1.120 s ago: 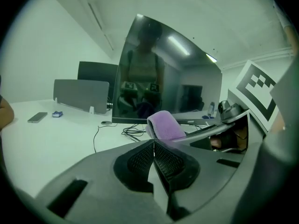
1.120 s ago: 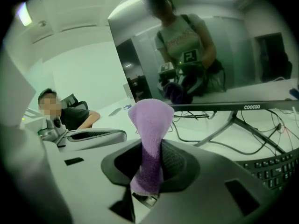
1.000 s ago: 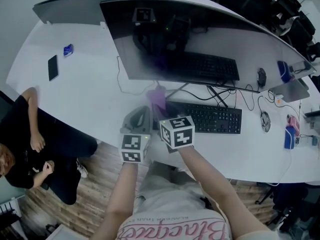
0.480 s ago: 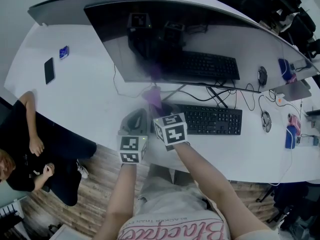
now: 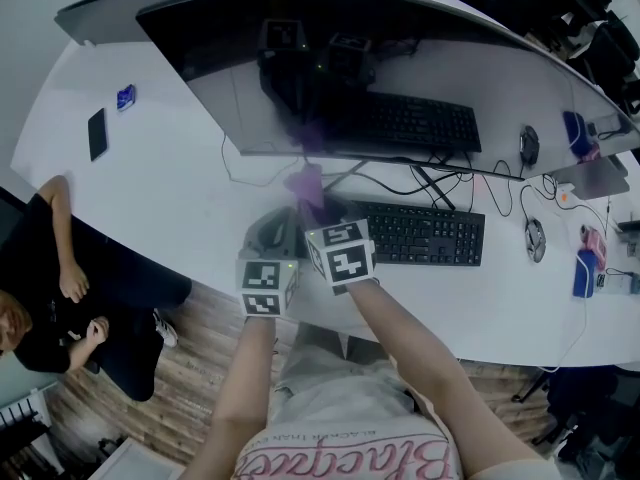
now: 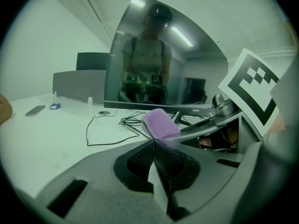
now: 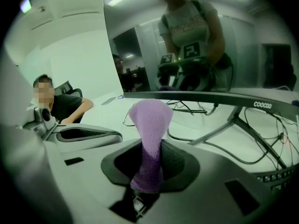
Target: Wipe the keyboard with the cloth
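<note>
One fuzzy lilac cloth (image 7: 150, 125) bunched upright, gripped by the right tongs (image 7: 149, 148); left tongs (image 6: 154, 143) closed, empty

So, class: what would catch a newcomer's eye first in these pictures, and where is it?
The purple cloth, pinched in the right gripper, stands out most. Behind it a wide curved monitor spans the white desk, with a black keyboard in front of it.
</note>
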### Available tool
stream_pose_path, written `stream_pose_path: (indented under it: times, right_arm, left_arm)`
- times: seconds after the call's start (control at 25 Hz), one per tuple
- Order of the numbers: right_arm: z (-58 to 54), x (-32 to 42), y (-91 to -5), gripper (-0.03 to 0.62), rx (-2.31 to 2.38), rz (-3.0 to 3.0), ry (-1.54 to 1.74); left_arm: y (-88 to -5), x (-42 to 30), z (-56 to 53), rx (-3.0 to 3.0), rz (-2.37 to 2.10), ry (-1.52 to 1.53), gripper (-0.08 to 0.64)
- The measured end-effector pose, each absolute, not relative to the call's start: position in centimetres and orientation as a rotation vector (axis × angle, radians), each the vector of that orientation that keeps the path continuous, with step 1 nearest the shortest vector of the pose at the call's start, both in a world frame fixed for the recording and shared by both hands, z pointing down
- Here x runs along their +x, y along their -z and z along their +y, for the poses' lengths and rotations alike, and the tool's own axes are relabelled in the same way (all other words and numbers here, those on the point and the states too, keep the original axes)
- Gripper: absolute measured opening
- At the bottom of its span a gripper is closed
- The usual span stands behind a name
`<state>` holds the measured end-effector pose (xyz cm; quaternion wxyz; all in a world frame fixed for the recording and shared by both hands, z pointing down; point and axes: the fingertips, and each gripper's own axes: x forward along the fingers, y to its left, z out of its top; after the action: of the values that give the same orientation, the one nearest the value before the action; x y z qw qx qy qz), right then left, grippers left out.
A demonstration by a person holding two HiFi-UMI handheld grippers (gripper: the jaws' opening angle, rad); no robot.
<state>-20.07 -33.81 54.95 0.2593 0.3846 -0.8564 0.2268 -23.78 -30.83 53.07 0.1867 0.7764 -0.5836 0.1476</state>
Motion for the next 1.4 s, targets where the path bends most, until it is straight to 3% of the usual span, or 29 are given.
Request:
stream_pose_path:
  times: [0.64,1.4]
  right_arm:
    - [-34.3,-13.4,-55.1,0.087,1.102,-2.292,-0.630]
    - [-35.0,-0.7,-55.2,0.087,1.172,-2.245,-0.642]
  left_arm:
    - [-53.1,-18.0,-31.1,2.213,-1.605,-0.458,0.008]
    - [-52.8,-6.3,-31.2,2.274,-1.539,-0.491,0.007]
